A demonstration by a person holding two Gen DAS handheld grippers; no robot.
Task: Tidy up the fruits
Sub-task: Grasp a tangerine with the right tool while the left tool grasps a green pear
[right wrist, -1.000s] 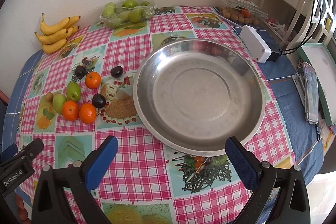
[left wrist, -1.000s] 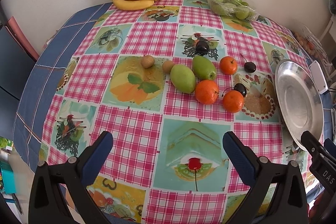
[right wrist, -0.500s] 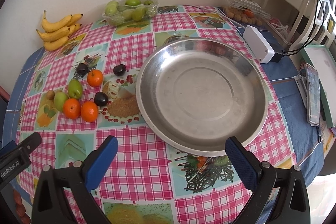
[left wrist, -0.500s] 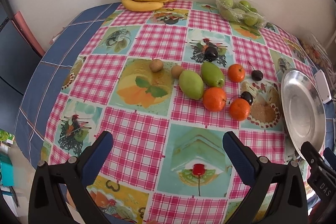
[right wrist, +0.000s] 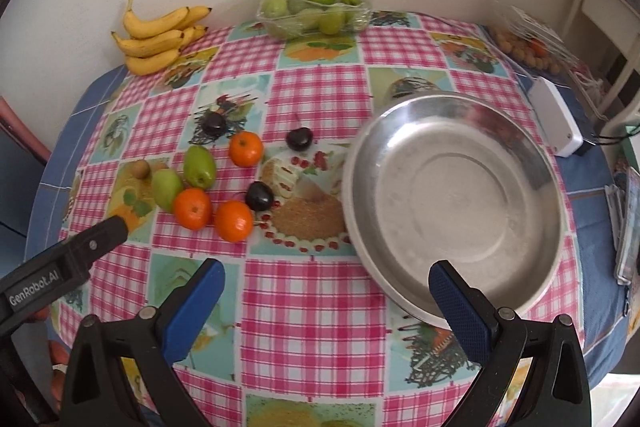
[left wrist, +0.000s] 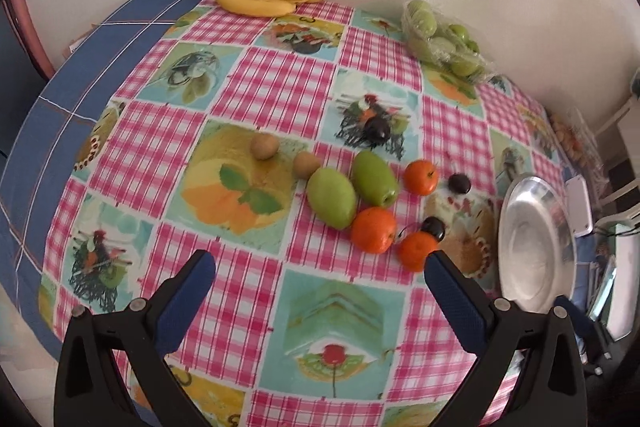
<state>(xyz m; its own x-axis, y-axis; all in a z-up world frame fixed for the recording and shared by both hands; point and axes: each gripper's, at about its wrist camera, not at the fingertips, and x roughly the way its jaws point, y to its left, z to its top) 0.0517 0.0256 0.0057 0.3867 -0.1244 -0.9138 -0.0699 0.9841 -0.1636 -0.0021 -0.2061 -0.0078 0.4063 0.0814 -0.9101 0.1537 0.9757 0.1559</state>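
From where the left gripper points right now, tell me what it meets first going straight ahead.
Probably the bare tablecloth just ahead of the open left gripper; nothing lies between its fingers. Further along, the green fruit and orange come first, though depth is unclear.

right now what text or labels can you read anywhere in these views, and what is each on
"GenRobot.AI": white lettering on the black body of the left gripper, seen from the right wrist view.
Books or packets at the table's right edge: any print is too blurred to read.
No other text is legible; the tablecloth shows only pictures.
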